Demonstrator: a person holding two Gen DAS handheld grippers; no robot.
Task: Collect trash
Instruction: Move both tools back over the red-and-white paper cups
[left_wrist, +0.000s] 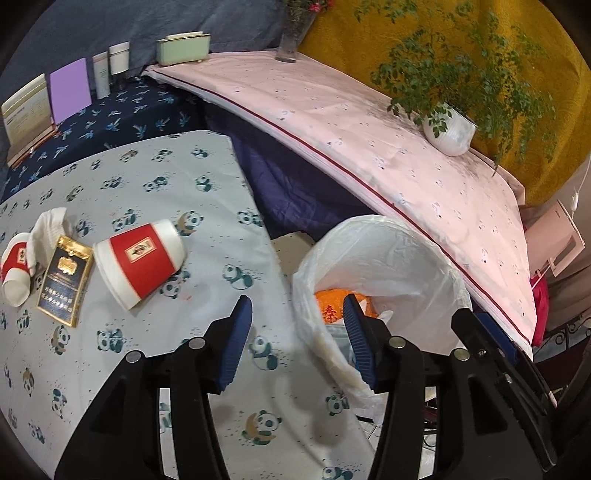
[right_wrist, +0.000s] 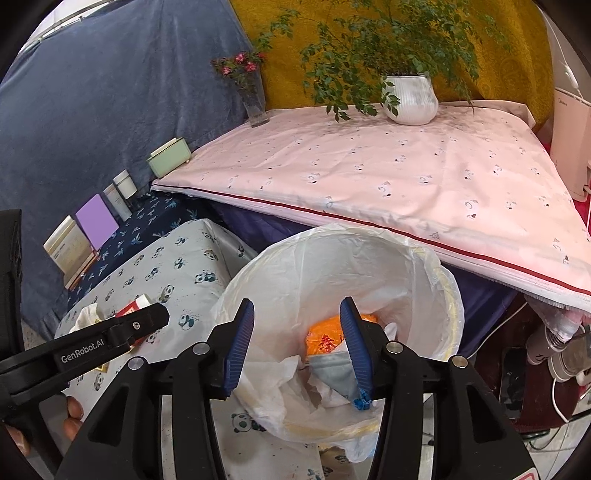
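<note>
We see a broad pink sheet (right_wrist: 388, 177) with a dark red seam spread over the raised surface behind, a yellow cloth (right_wrist: 498, 48) hanging beyond it. On the sheet stand a ribbed white pot (right_wrist: 410, 98) of leafy green plant and a clear glass vase (right_wrist: 255, 103) with small red flowers.

Lower down, our table (left_wrist: 122, 177) wears a pale cloth printed with pandas. Just beside its edge stands the bin (right_wrist: 452, 295), round and lined with a crinkled translucent white bag; inside it lie an orange wrapper (right_wrist: 325, 332), a grey mask and crumpled white paper.

Trash left on the table: a red-and-white paper cup (left_wrist: 138, 258) lying on its side, a flat dark blue packet with gold edging (left_wrist: 64, 280) beside it, a crumpled white tissue (left_wrist: 46, 229) touching the packet, and a smaller red-and-white cup (left_wrist: 14, 269) at the far left.

Our left tongs (left_wrist: 297, 341) hang over the table edge and bin rim, blue ribbed pads apart with nothing between them. Our right tongs (right_wrist: 297, 345) hover above the bin mouth, pads likewise apart and empty.

Against the blue backdrop stand a mint green box (left_wrist: 183, 48), two white bottles and a lilac card (left_wrist: 70, 90).
</note>
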